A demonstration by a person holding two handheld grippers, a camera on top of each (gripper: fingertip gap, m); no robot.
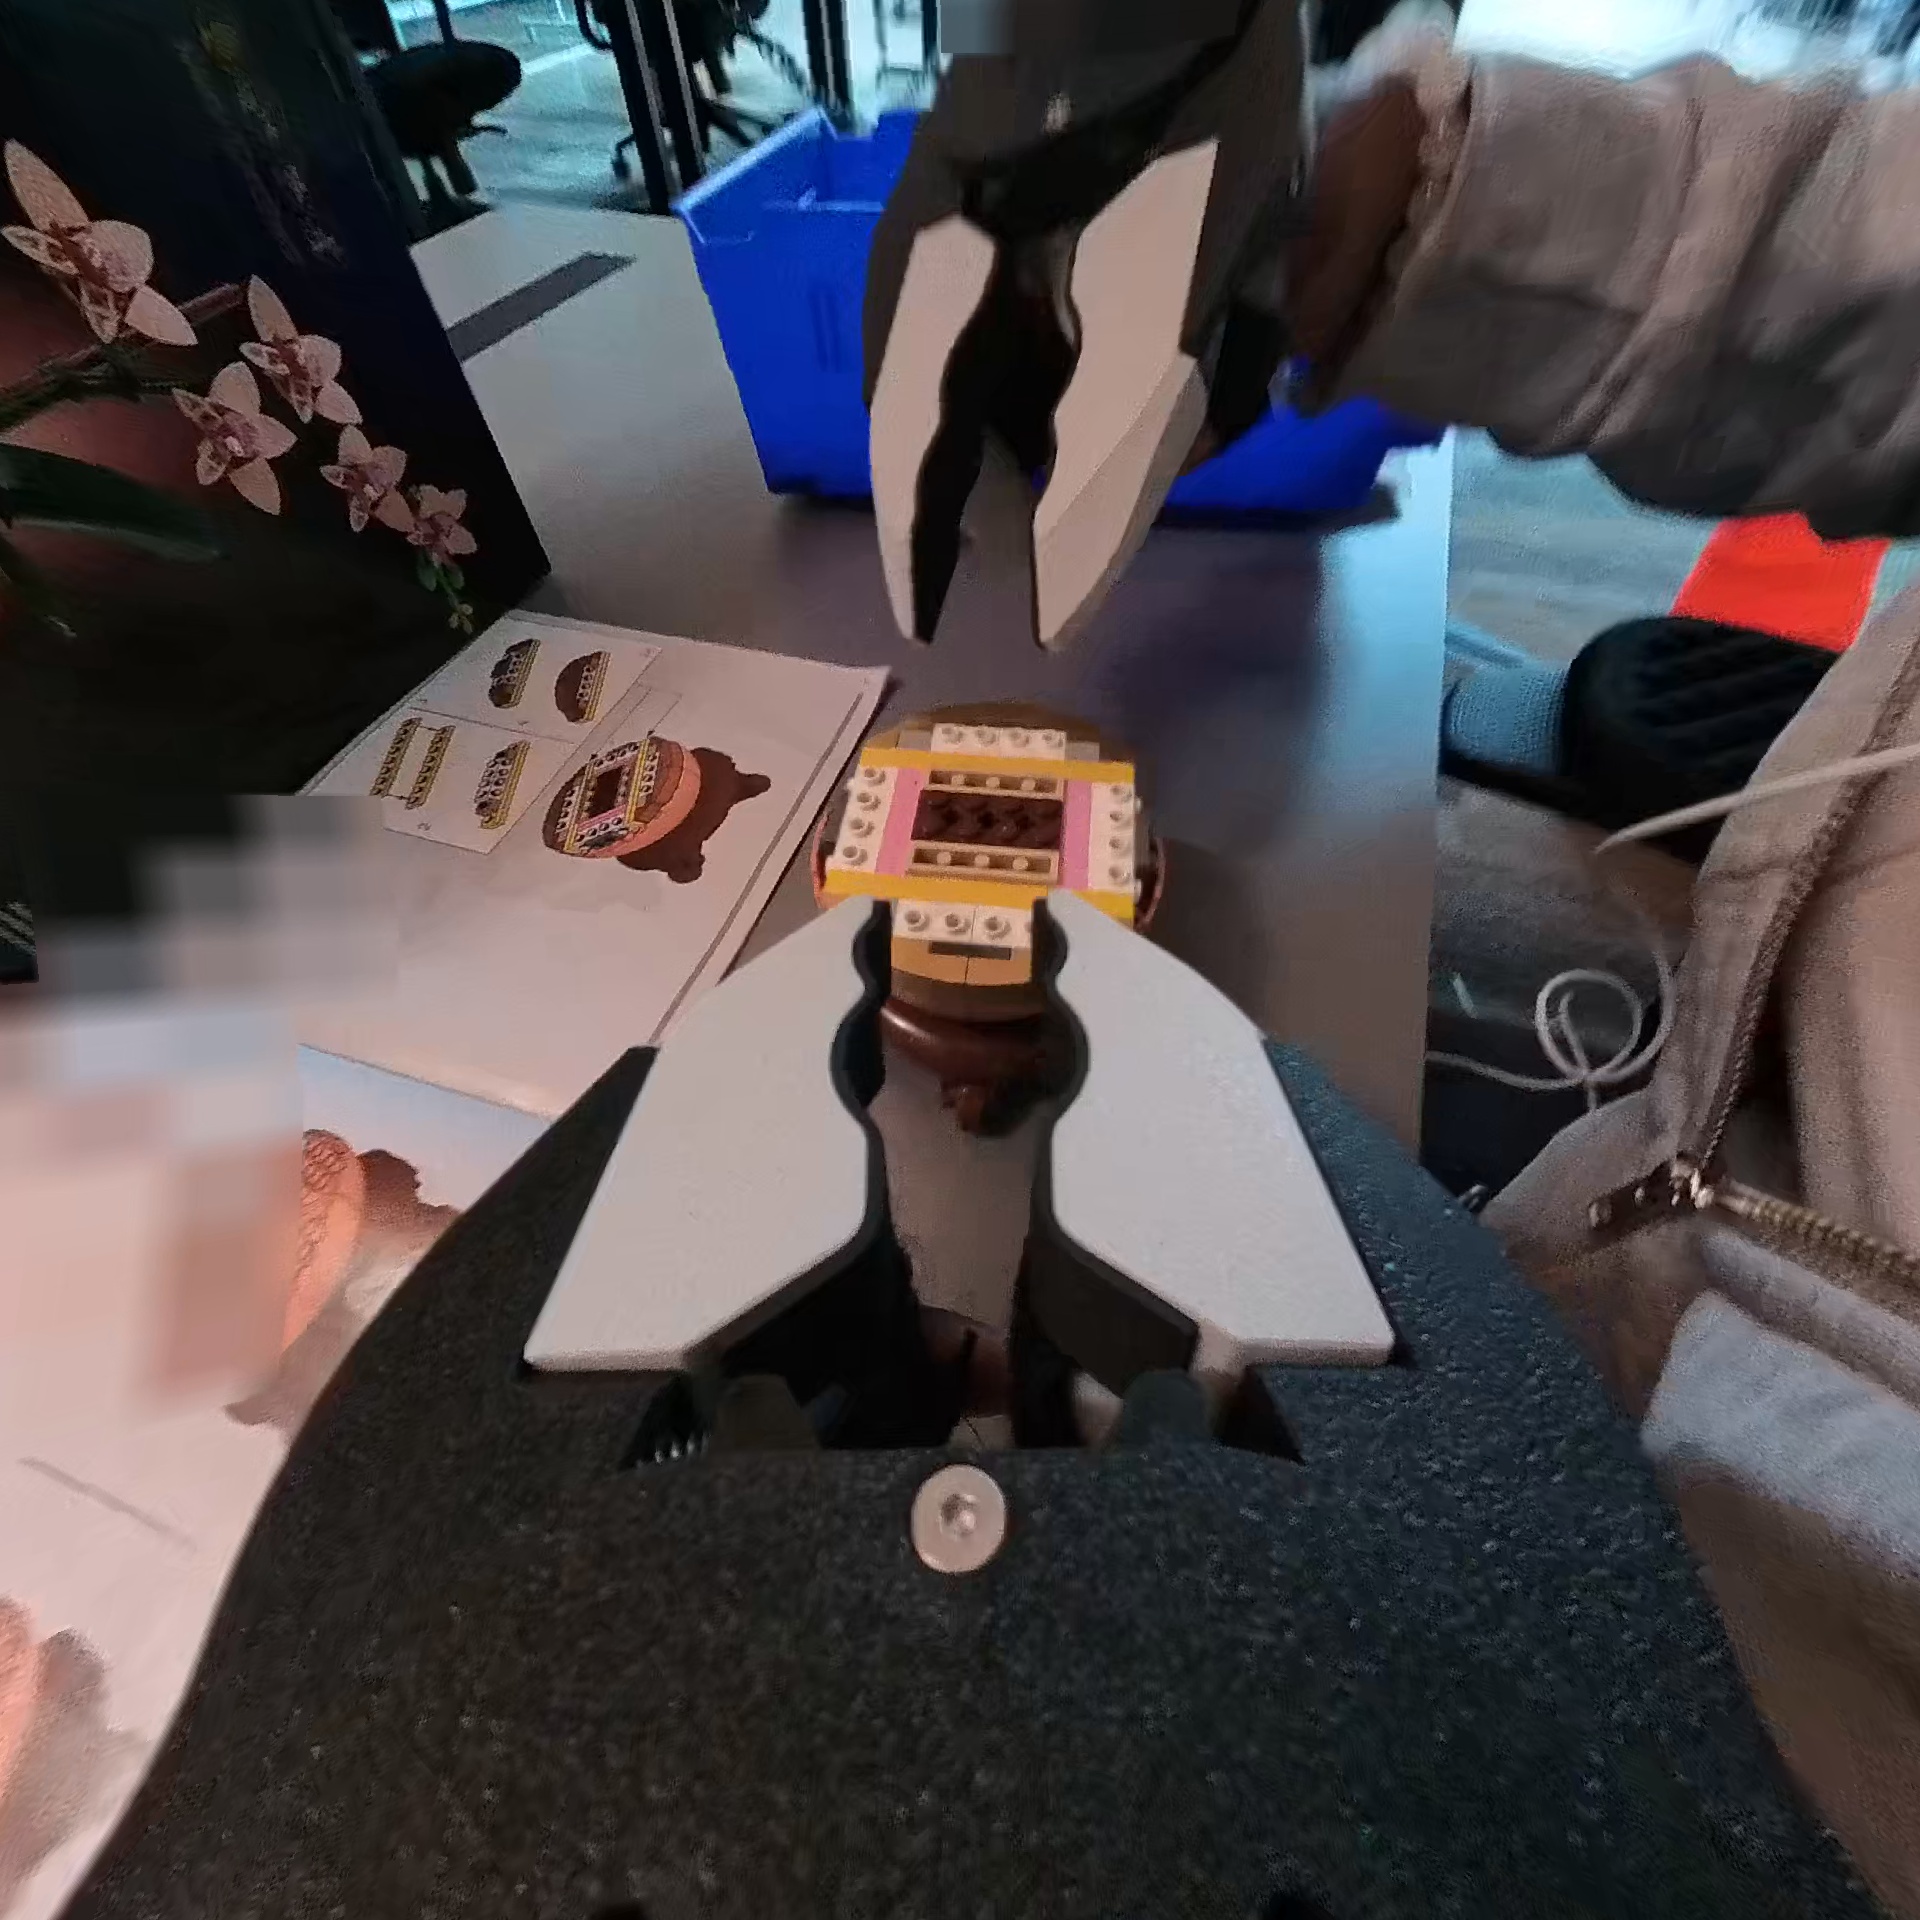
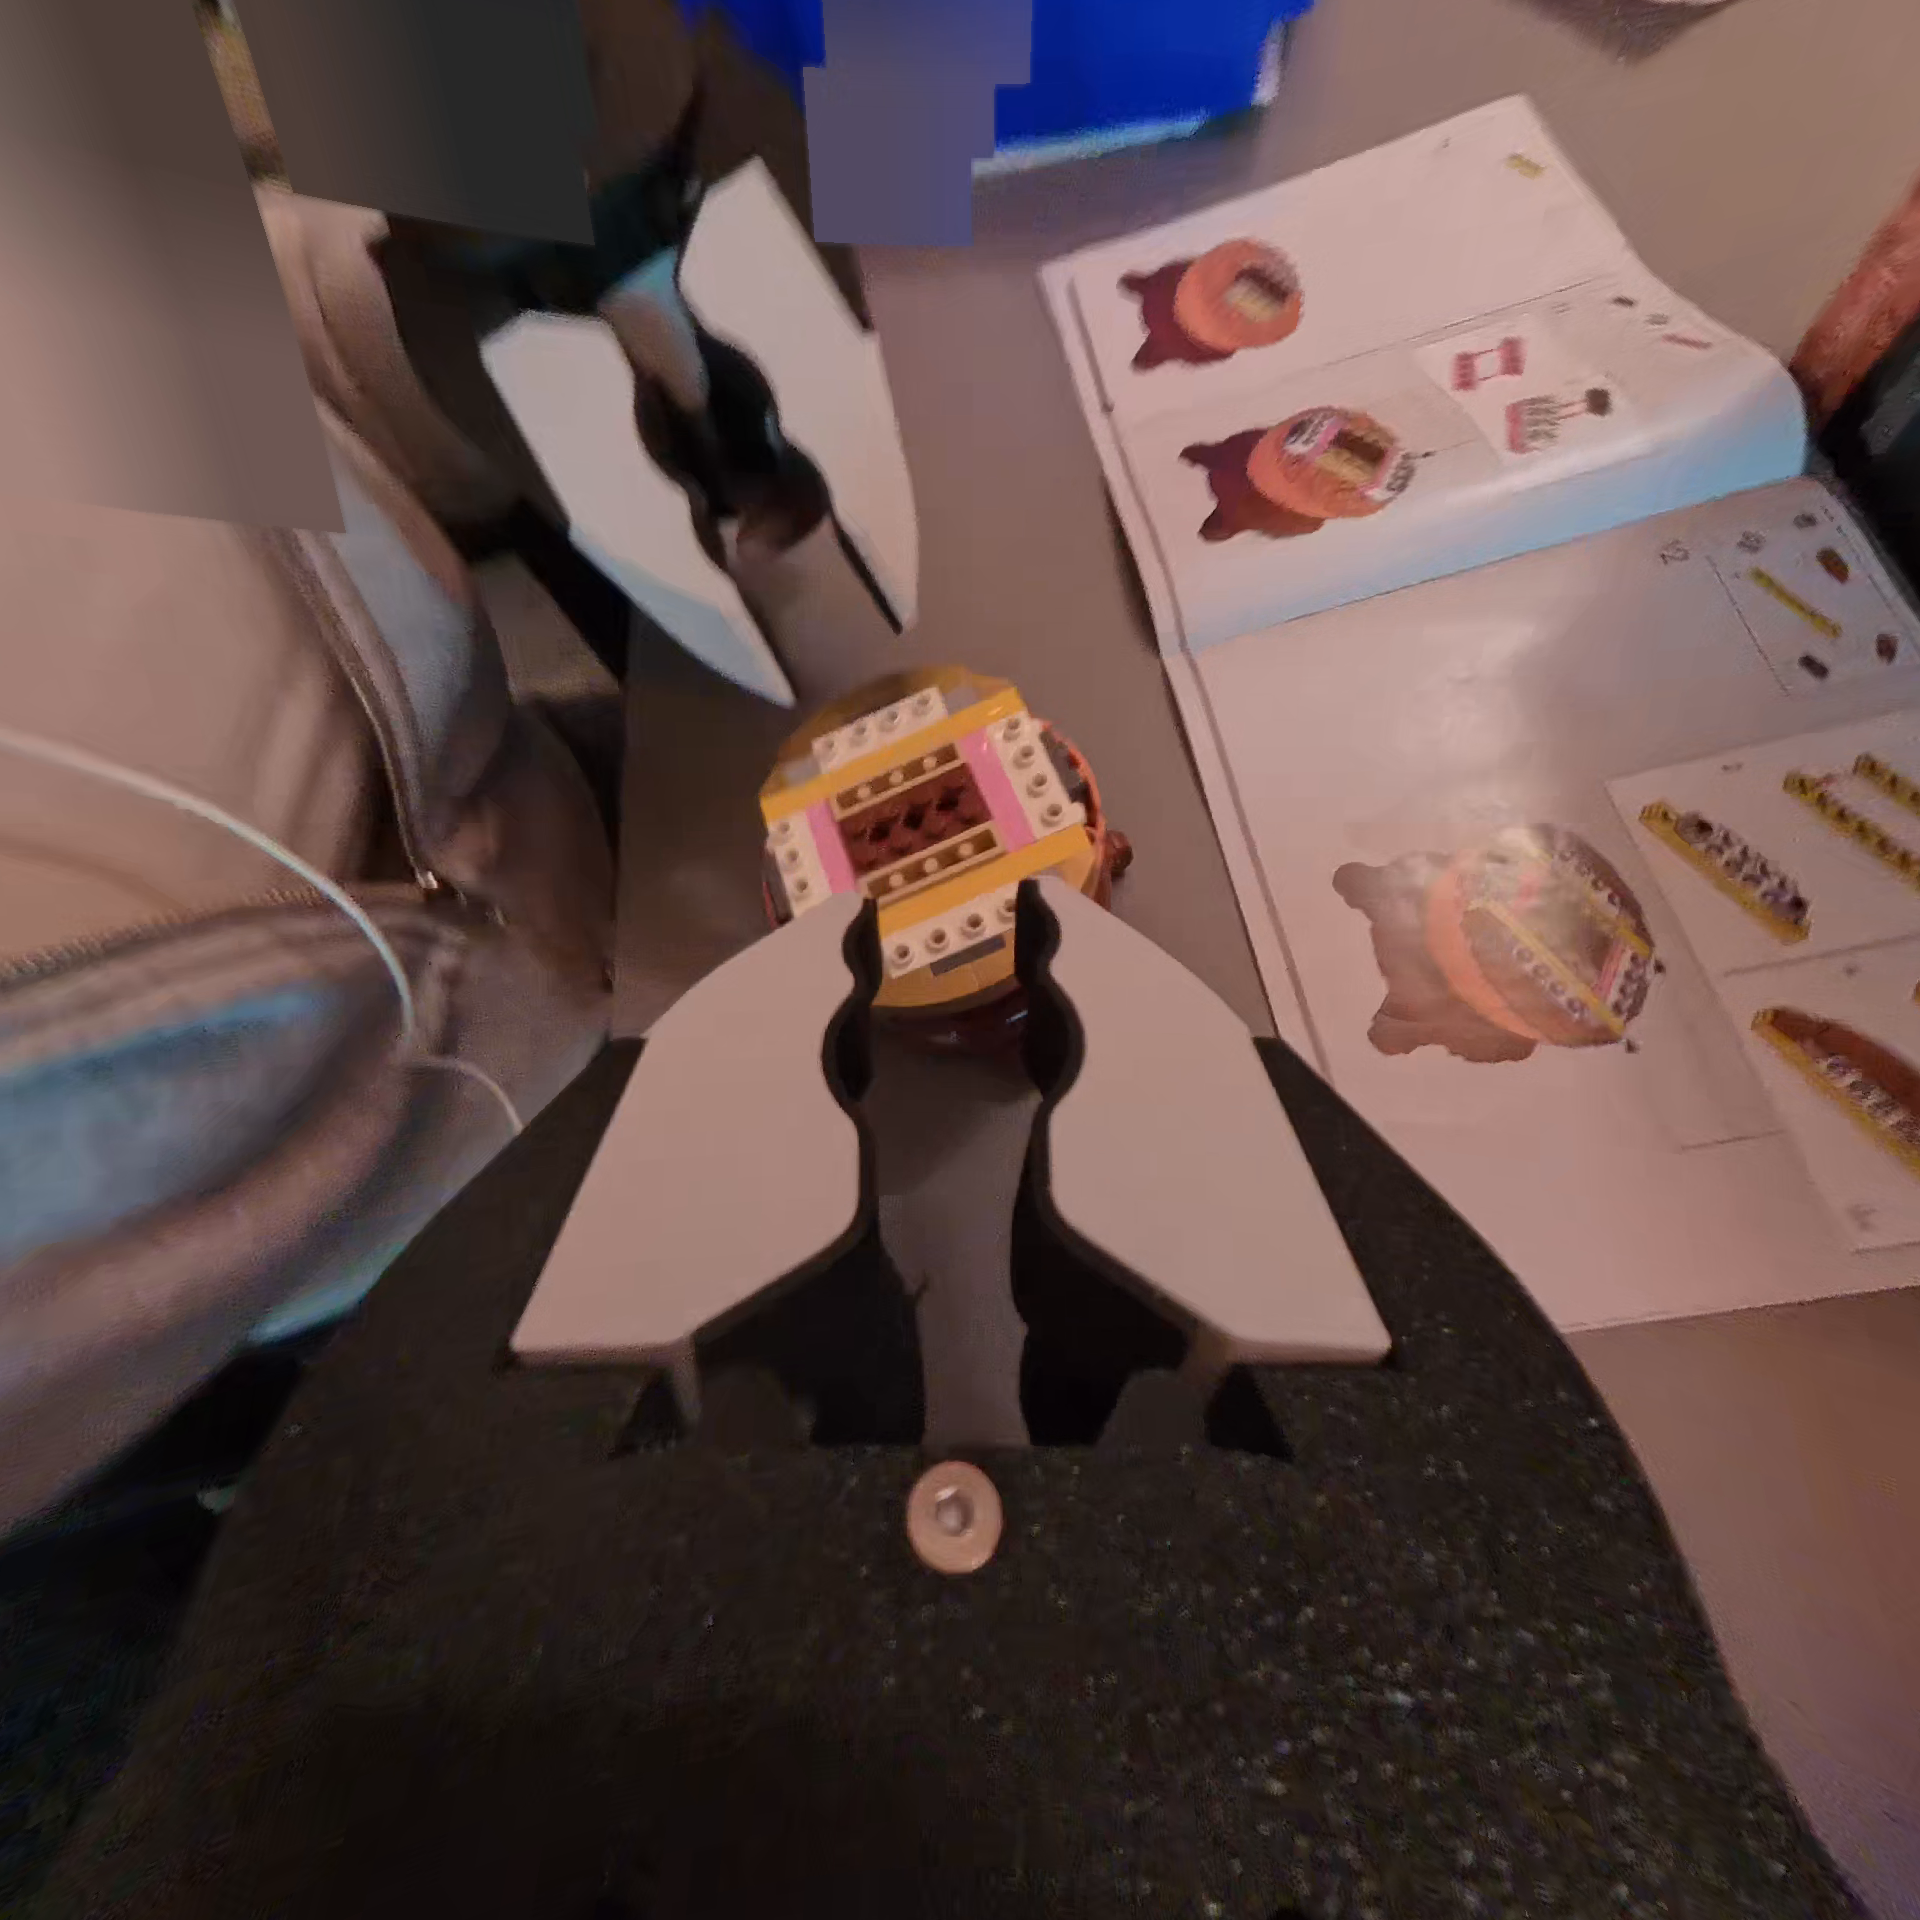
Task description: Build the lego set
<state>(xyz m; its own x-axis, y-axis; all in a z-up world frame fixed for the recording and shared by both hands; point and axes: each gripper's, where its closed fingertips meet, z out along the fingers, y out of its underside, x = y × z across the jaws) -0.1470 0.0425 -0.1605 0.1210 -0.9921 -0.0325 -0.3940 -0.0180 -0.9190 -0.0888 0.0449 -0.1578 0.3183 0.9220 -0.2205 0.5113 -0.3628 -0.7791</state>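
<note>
Both pairs of fingers stand apart and hold nothing: your left gripper has its tips just at the near edge of the lego pot, with its fingers flanking the pot's near side, though I cannot tell if they touch it. Your right gripper hovers above the far side with a narrower gap between its tips.

The pot stands upright on the grey table, beside the open instruction booklet.

Expect it to be light, rigid and smooth-sided, so it will probably slide or tip if pushed from one side. Its studded top frame looks pressed together, so a hard squeeze could pop bricks loose. Grip low across the round body, not the yellow and pink strips. Behind it sits a blue bin.
</note>
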